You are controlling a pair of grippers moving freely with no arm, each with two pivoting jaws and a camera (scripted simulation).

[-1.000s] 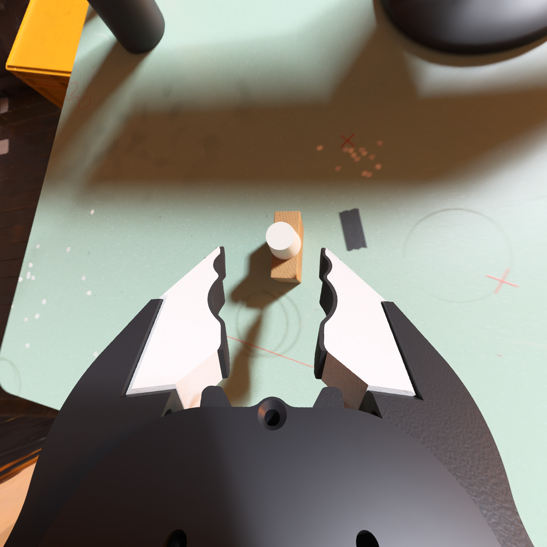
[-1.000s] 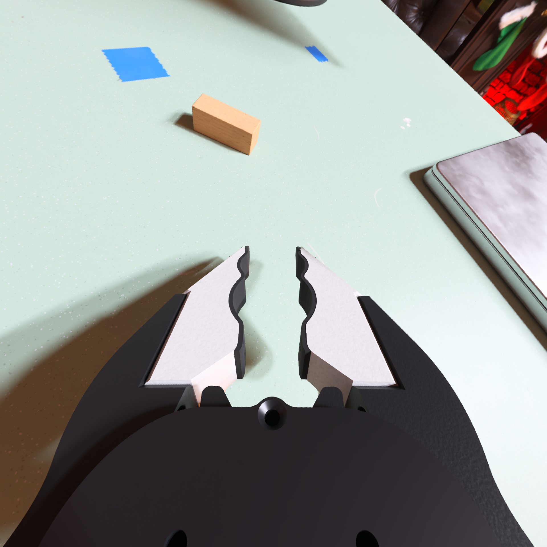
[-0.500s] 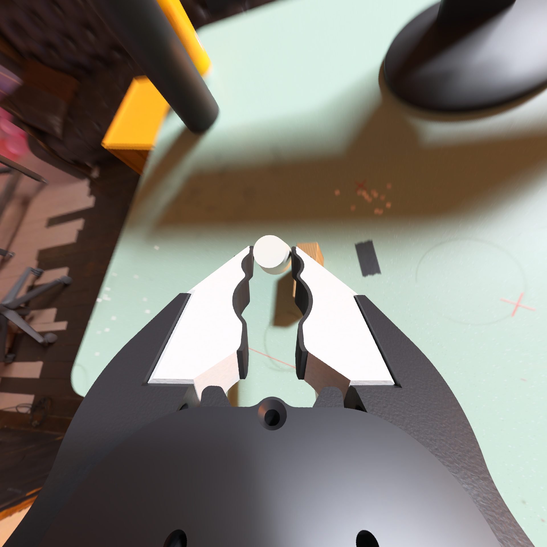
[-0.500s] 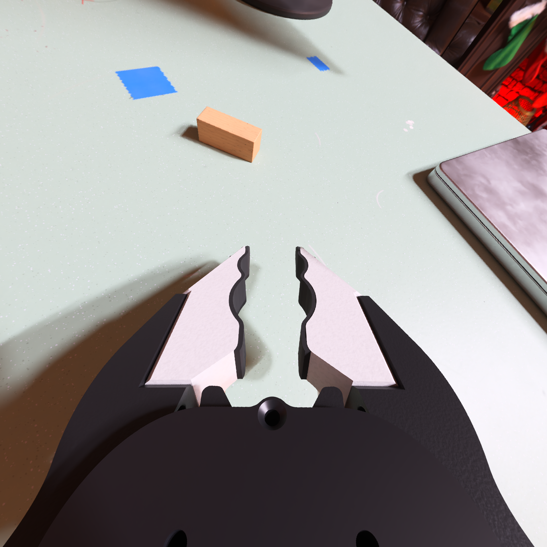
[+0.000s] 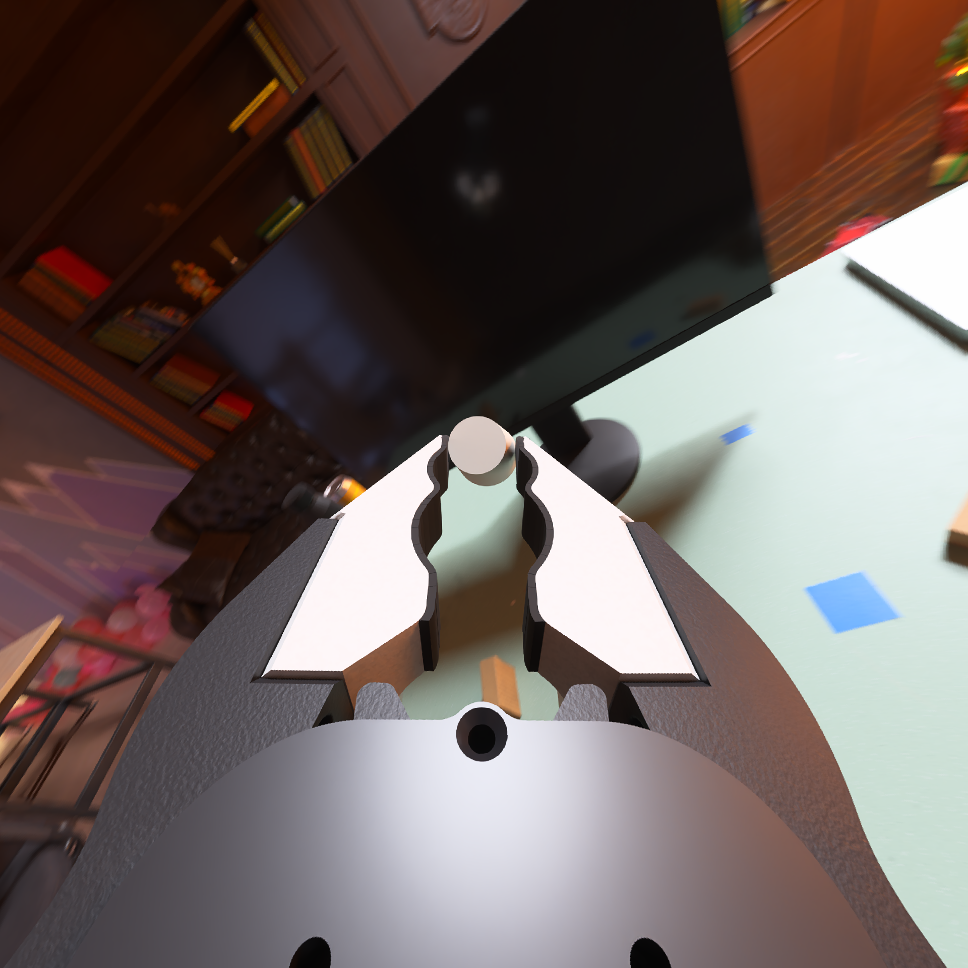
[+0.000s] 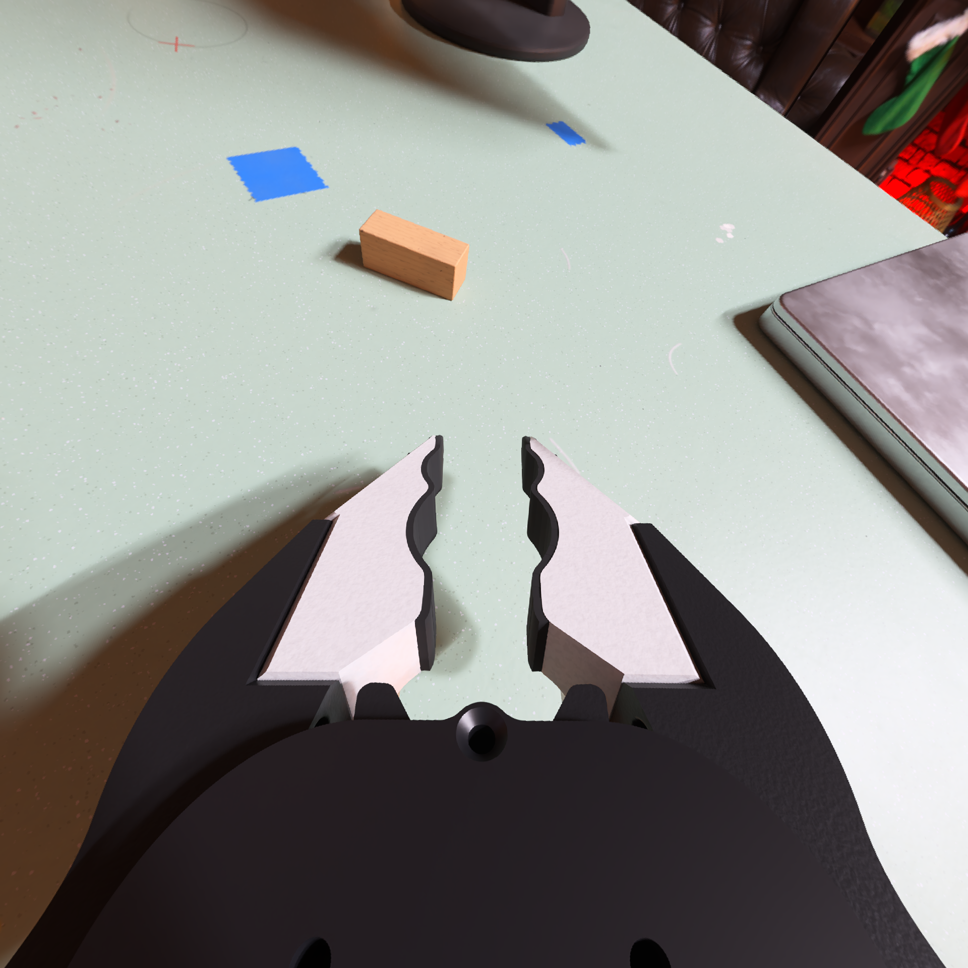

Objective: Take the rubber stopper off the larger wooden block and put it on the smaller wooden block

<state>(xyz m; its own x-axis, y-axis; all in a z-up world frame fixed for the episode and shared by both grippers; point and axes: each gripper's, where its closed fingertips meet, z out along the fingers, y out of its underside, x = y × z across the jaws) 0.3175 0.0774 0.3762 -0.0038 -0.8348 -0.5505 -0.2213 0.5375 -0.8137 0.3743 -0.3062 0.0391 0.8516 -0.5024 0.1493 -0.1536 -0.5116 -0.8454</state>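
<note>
My left gripper [image 5: 481, 451] is shut on the white rubber stopper [image 5: 477, 448], held at its fingertips high above the pale green table [image 5: 759, 471]. Far below, between the fingers, lies the wooden block [image 5: 500, 683] that the stopper stood on. The corner of a second wooden block [image 5: 959, 529] shows at the right edge. In the right wrist view this second block [image 6: 414, 254] lies bare on the table [image 6: 157, 366], ahead and slightly left of my right gripper [image 6: 482, 445]. The right gripper's fingers are apart and empty, low over the table.
A black monitor [image 5: 497, 235] on a round base [image 5: 602, 461] stands ahead of the left gripper; the base [image 6: 497, 26] shows at the top of the right view. Blue tape patches [image 6: 276, 173] [image 6: 565, 132] lie beyond the block. A grey slab [image 6: 890, 356] lies on the right.
My left gripper shut on the stopper, lifted it off the block and tilted up towards the monitor. The right gripper drifted only slightly, fingers unchanged.
</note>
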